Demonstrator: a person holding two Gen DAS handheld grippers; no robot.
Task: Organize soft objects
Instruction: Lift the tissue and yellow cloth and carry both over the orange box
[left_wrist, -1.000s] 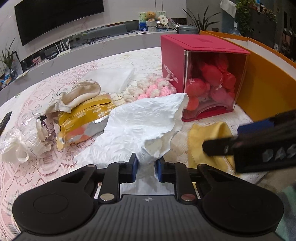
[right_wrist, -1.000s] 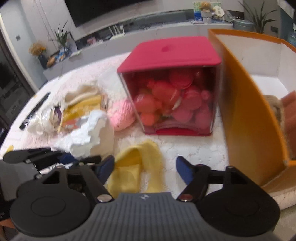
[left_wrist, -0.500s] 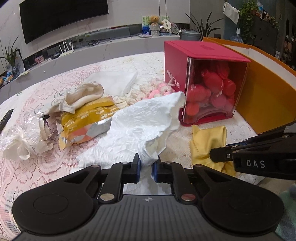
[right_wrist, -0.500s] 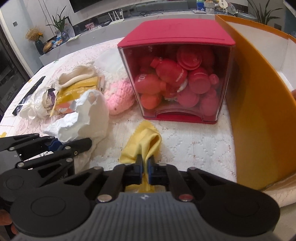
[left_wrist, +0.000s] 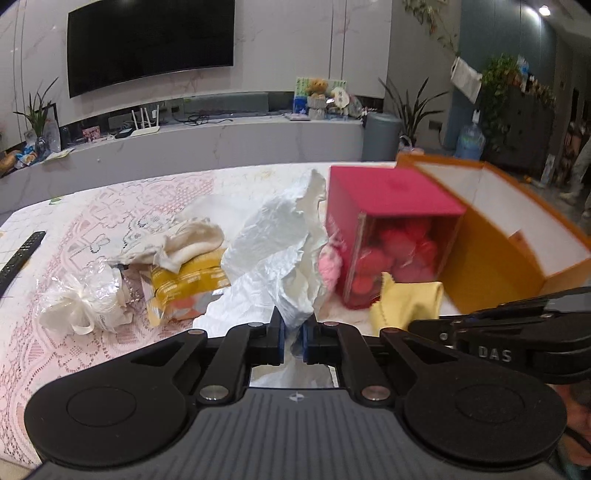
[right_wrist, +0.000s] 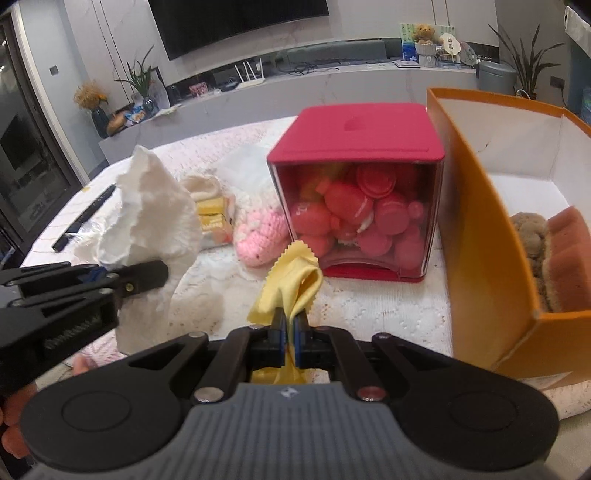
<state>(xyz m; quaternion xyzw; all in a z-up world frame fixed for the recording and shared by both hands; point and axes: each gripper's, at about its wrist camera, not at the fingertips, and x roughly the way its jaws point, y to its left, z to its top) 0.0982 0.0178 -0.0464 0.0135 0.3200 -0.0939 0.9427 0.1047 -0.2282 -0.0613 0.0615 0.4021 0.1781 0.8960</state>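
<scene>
Two limp, light cloths hang pinched by their lower edges at frame centre: our left gripper (left_wrist: 292, 334) clamps the white cloth (left_wrist: 280, 251), our right gripper (right_wrist: 290, 330) the yellow cloth (right_wrist: 291, 280); we judge both floppy, best gripped at a bunched fold.

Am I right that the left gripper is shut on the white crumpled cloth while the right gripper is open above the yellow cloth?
Not quite: the right gripper is shut on the yellow cloth, as the right wrist view shows. The left gripper is indeed shut on the white crumpled cloth.
</scene>
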